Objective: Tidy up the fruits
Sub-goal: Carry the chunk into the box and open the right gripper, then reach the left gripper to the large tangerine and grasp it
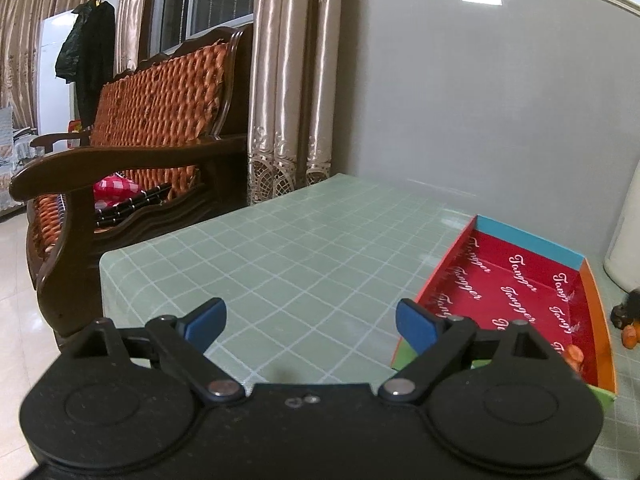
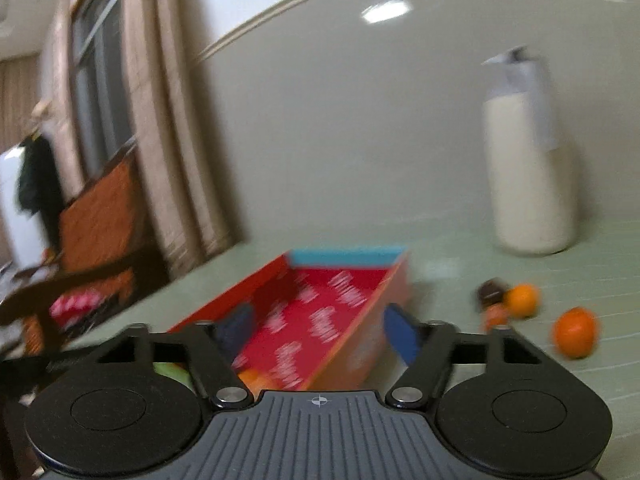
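A shallow red box (image 1: 520, 280) with a blue far wall and orange side stands on the green checked table; it also shows in the right wrist view (image 2: 320, 312), blurred. A small orange fruit (image 1: 575, 354) lies in its near corner, seen too in the right wrist view (image 2: 256, 378). Two oranges (image 2: 522, 299) (image 2: 575, 332) lie on the table right of the box, next to a dark fruit (image 2: 490, 291) and a small reddish one (image 2: 496, 316). My left gripper (image 1: 310, 324) is open and empty over the table, left of the box. My right gripper (image 2: 318, 330) is open and empty over the box's near end.
A tall cream jug (image 2: 528, 176) with a grey lid stands at the back right by the wall. A wooden armchair with an orange woven back (image 1: 152, 120) stands left of the table (image 1: 280, 248). Curtains (image 1: 288, 80) hang behind the table's far left corner.
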